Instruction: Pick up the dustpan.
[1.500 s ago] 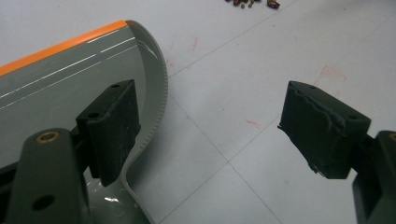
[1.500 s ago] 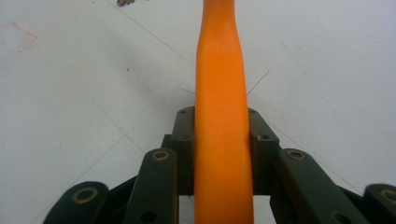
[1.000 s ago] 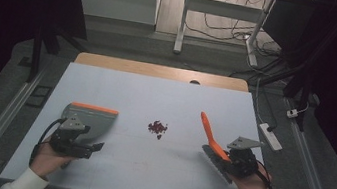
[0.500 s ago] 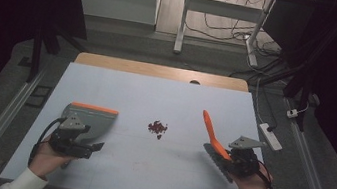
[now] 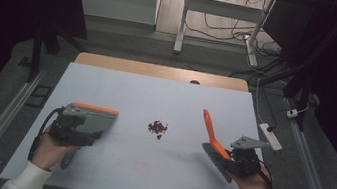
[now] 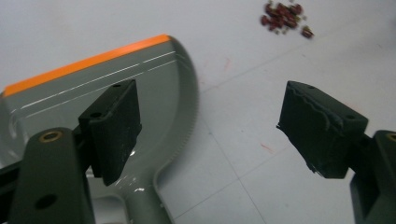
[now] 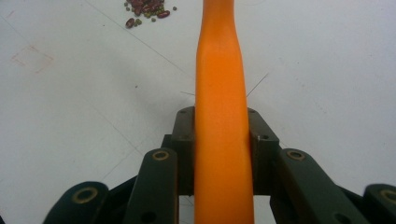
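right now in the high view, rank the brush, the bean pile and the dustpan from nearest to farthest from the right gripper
1. The orange-handled brush, clamped in the right gripper at the table's right side.
2. The bean pile, loose on the middle of the table, to the gripper's left.
3. The dustpan, far across on the left, by the left gripper, whose jaws stand open.

on the table [image 5: 144, 177] in front of you, the small heap of beans [image 5: 157, 127] lies near the middle. the dustpan [image 5: 94, 120] lies to its left by your left gripper [image 5: 80, 134], and the brush [image 5: 213, 141] stands to its right at your right gripper [image 5: 227, 160].
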### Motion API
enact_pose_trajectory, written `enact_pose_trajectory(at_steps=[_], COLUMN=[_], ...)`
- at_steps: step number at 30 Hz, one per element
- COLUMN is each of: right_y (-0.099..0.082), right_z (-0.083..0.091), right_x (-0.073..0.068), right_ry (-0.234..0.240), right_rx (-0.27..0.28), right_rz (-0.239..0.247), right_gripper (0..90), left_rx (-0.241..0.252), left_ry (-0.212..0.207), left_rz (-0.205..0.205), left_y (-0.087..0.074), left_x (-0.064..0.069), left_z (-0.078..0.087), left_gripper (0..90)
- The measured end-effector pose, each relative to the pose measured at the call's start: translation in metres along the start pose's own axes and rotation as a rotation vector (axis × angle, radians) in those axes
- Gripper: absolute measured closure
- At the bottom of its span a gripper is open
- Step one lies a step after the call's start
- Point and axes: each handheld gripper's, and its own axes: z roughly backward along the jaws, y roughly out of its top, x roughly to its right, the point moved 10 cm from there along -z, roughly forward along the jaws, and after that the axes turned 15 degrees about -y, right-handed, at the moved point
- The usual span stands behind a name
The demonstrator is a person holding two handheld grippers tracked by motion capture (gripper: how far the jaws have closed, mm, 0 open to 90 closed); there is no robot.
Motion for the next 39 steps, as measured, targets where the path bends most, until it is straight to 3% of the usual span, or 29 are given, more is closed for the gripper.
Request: enact_pose_trajectory(at_steps=[5, 12, 18, 23, 27, 33, 39], right_y=[0.000, 0.001, 0.003, 0.001, 0.001, 0.001, 0.000], right_z=[0.001, 0.002, 0.000, -0.003, -0.003, -0.001, -0.001], right_x=[0.000, -0.001, -0.010, -0.011, -0.009, -0.008, -0.006], right_ry=[-0.005, -0.010, 0.019, 0.018, 0.015, 0.016, 0.011], right_rx=[0.002, -0.001, 0.001, -0.008, -0.009, -0.004, -0.006], right_rz=[0.006, 0.003, 0.017, 0.018, 0.010, 0.006, 0.003], right_gripper=[70.2, 70.3, 70.2, 70.3, 70.3, 70.3, 70.3], left_rx=[0.000, -0.017, -0.050, -0.113, -0.133, -0.202, -0.220], left_ry=[0.035, 0.088, 0.154, 0.134, 0.115, 0.080, 0.057], left_rz=[0.033, 0.062, 0.142, 0.187, 0.204, 0.239, 0.257], left_y=[-0.005, -0.025, -0.039, -0.053, -0.057, -0.070, -0.075], left_x=[-0.007, -0.017, -0.035, -0.040, -0.041, -0.042, -0.041], left_z=[0.006, 0.025, 0.029, 0.022, 0.019, 0.008, 0.000], left_gripper=[21.9, 21.6, 21.6, 19.3, 17.8, 16.6, 17.0])
